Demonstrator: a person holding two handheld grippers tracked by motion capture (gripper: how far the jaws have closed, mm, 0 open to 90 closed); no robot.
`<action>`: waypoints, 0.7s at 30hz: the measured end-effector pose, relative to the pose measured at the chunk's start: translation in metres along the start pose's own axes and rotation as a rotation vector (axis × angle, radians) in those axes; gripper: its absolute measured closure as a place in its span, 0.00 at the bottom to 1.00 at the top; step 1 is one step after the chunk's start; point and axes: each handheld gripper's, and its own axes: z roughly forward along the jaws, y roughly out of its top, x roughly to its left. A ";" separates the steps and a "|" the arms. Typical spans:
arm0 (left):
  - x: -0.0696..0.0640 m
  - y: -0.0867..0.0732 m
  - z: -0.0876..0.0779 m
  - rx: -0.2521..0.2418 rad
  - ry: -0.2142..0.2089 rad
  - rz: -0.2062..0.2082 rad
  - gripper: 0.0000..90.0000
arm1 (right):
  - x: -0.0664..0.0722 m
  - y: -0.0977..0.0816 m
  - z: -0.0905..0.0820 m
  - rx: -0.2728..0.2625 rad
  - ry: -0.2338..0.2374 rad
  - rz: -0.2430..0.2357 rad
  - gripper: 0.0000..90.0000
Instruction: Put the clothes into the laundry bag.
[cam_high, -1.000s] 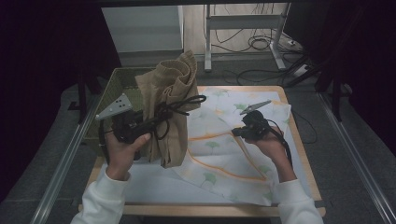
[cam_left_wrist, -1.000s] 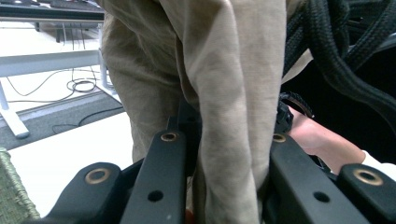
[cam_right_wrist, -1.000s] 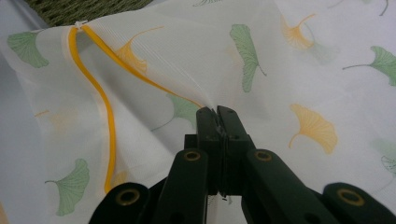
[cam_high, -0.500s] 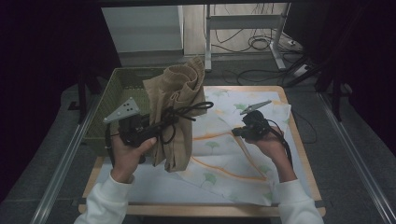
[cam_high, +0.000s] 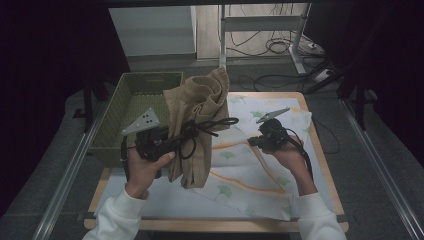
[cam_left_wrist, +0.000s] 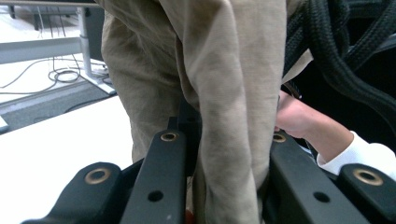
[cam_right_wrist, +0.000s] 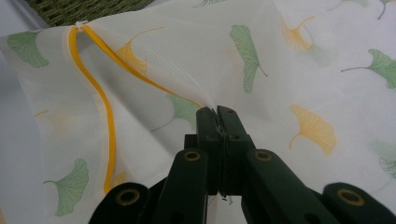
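Observation:
A tan cloth garment (cam_high: 197, 115) hangs bunched above the table's left half, between the basket and the bag. My left gripper (cam_high: 187, 137) is shut on a thick fold of it, and the garment (cam_left_wrist: 224, 93) fills the gap between the jaws of the left gripper (cam_left_wrist: 222, 137). A white mesh bag (cam_high: 240, 170) printed with green and yellow leaves and edged in orange lies spread on the table. My right gripper (cam_high: 252, 141) is shut on the bag's edge. In the right gripper view the right gripper (cam_right_wrist: 217, 112) pinches the bag (cam_right_wrist: 140, 56) and lifts it into a ridge.
A green woven basket (cam_high: 127, 100) stands at the table's left rear, and its weave (cam_right_wrist: 88, 7) shows beyond the bag. The wooden table edge (cam_high: 320, 150) runs along the right. A black cable (cam_high: 210, 124) loops across the garment. Metal desk legs and floor cables lie behind.
The left gripper has carried the garment a little to the right, toward the bag, and it now hangs more upright. The right gripper has kept still on the bag's edge.

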 end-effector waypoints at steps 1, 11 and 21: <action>0.000 -0.001 0.002 0.004 -0.003 0.001 0.87 | 0.000 0.000 0.000 0.000 0.001 0.000 0.99; -0.005 -0.007 0.012 0.030 -0.016 0.002 0.87 | -0.001 0.000 -0.002 -0.004 0.002 0.003 0.98; -0.010 -0.011 0.015 0.050 -0.028 0.014 0.87 | -0.002 0.000 -0.004 -0.009 0.000 0.005 0.98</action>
